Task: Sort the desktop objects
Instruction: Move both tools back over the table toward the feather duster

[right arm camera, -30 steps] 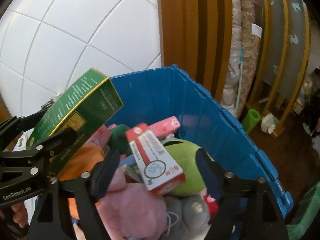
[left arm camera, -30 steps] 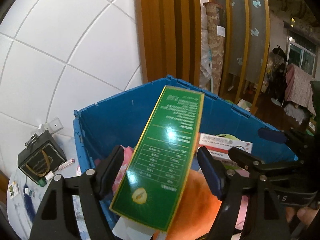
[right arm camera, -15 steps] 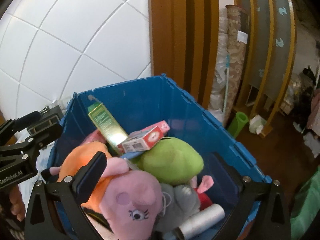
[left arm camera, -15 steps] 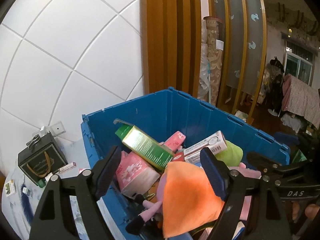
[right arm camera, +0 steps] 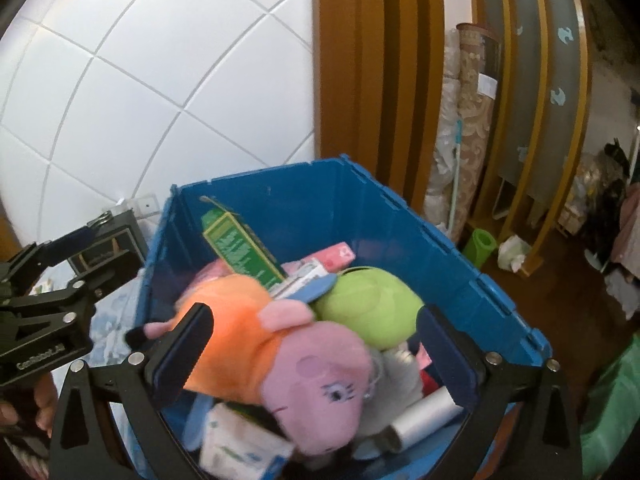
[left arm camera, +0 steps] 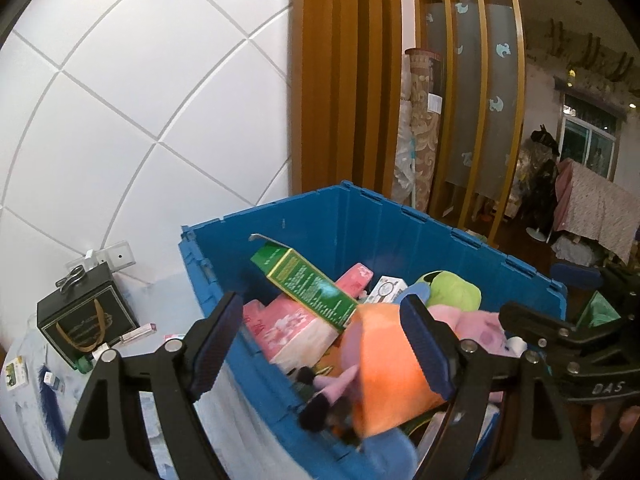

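A blue crate (left arm camera: 400, 224) (right arm camera: 400, 216) holds a green box (left arm camera: 308, 280) (right arm camera: 240, 252) leaning on its back wall, a pink box (left arm camera: 288, 328), a pink pig plush in orange (left arm camera: 384, 364) (right arm camera: 272, 352), a green plush (left arm camera: 452, 292) (right arm camera: 368, 308) and a silver cylinder (right arm camera: 424, 416). My left gripper (left arm camera: 320, 344) is open and empty above the crate's near left corner. My right gripper (right arm camera: 316, 356) is open and empty above the pig plush; it also shows at the right of the left wrist view (left arm camera: 560, 332).
A black gift box (left arm camera: 84, 316) with gold cord stands on the table left of the crate, with small boxes and tubes (left arm camera: 136, 332) around it. A white tiled wall (left arm camera: 140, 100) is behind. Wooden slats (left arm camera: 352, 72) and a cluttered room lie to the right.
The green box left my left gripper and now lies in the crate. The red and white box left my right gripper. Both grippers have pulled back a little.
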A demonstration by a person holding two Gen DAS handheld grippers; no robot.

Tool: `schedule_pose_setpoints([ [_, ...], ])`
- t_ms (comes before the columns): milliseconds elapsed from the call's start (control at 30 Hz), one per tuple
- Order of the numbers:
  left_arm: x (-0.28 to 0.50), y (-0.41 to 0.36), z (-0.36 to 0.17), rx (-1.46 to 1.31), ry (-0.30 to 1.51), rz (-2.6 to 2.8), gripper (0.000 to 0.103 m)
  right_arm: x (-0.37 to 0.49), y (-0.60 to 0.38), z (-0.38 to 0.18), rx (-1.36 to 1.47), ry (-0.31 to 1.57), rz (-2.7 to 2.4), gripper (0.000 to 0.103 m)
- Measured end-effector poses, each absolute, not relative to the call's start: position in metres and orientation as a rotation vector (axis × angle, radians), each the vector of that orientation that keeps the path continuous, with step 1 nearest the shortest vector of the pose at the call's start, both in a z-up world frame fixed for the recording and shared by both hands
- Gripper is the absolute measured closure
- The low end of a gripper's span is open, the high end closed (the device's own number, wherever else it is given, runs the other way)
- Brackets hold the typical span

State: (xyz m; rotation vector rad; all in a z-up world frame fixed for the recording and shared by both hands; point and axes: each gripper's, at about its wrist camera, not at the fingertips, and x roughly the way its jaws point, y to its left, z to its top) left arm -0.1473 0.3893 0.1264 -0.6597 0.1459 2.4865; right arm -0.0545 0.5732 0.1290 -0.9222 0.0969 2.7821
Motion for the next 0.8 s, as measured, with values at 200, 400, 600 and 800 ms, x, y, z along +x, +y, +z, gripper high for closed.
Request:
schedule_pose_setpoints([
  [200,-0.147,0.336,0.12,-0.675,0.103,2.457,0.022,-0.043,0.521,0.135,-0.893,0.057,2.763,0.0],
  [400,-0.152,0.261,0.104,-0.705,0.079,2.489,0.022,-0.046,0.446,0.133,-0.895,0.026,2.817,0.0],
  [600,-0.171,0.171,0.077,-0.79,0.036,2.584,0.022,-0.073,0.372,0.119,-0.93,0.033,2.898,0.0],
  [800,-0.201,0.083,0.04,-0.949,-0.026,2.712,0.022,-0.125,0.311,0.085,-1.061,0.045,2.974,0.0],
])
